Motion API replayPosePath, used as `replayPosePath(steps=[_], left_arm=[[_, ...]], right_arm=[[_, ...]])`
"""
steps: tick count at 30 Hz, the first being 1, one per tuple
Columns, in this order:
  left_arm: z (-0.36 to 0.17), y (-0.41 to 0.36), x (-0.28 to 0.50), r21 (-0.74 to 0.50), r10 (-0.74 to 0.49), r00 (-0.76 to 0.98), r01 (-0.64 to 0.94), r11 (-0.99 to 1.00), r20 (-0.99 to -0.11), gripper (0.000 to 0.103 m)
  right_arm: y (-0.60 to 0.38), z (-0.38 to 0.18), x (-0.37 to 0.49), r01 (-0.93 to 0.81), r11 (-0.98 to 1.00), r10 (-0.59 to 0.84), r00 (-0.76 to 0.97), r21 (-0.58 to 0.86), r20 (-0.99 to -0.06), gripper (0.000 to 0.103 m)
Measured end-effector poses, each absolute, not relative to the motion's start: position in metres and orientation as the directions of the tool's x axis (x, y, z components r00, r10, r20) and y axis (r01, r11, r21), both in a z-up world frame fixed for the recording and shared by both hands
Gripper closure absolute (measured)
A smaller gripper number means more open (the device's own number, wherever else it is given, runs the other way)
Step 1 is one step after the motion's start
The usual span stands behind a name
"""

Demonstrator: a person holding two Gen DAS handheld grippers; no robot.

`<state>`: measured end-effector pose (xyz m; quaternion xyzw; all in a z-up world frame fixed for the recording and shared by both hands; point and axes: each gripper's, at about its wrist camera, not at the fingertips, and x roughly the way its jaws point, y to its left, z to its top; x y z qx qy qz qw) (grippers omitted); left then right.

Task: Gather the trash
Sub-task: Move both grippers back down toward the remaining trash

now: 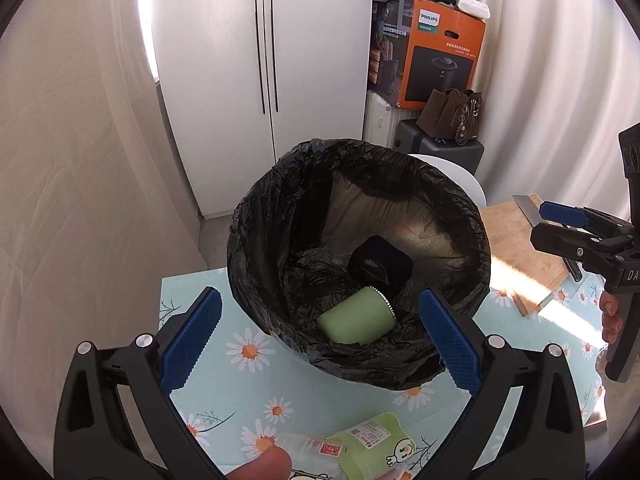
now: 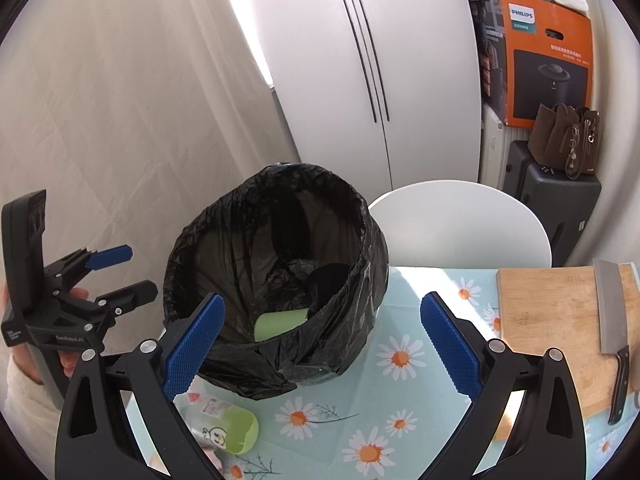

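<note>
Already both grippers, left (image 1: 320, 336) & right (image 2: 322, 344), gape empty over bin (image 1: 256, 216); green cup (image 1: 356, 316) sits inside, bottle (image 2: 224, 428) w/ label lies nearby, prob next.

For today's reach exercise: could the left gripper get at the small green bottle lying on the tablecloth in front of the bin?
Probably yes. The left gripper is open, and the green bottle lies uncovered just below it, outside the bin.
</note>
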<state>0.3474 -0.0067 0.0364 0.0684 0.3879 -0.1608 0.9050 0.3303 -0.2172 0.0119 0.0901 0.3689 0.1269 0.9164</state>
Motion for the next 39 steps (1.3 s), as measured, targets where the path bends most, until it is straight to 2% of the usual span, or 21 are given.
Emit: replayPosePath(steps=[8,18,39], left_arm=[[0.035,0.01,0.3,0.042,-0.139,0.664,0.248,0.968,-0.734,0.006],[0.021,0.018,0.251,0.043,-0.078,0.656,0.166,0.985,-0.75,0.006],[-0.053,0.025,0.19,-0.001,-0.05,0.526,0.093,0.996,-0.849,0.006]], right_arm=[[-0.211,0.014,0.3,-0.215,0.944,0.33,0.674,0.252,-0.661,0.009],[-0.189,0.009,0.261,-0.301,0.932,0.355,0.633,0.204,-0.688,0.008],[-0.166,-0.049,0.187,-0.38,0.911,0.351,0.502,0.163,-0.791,0.008]])
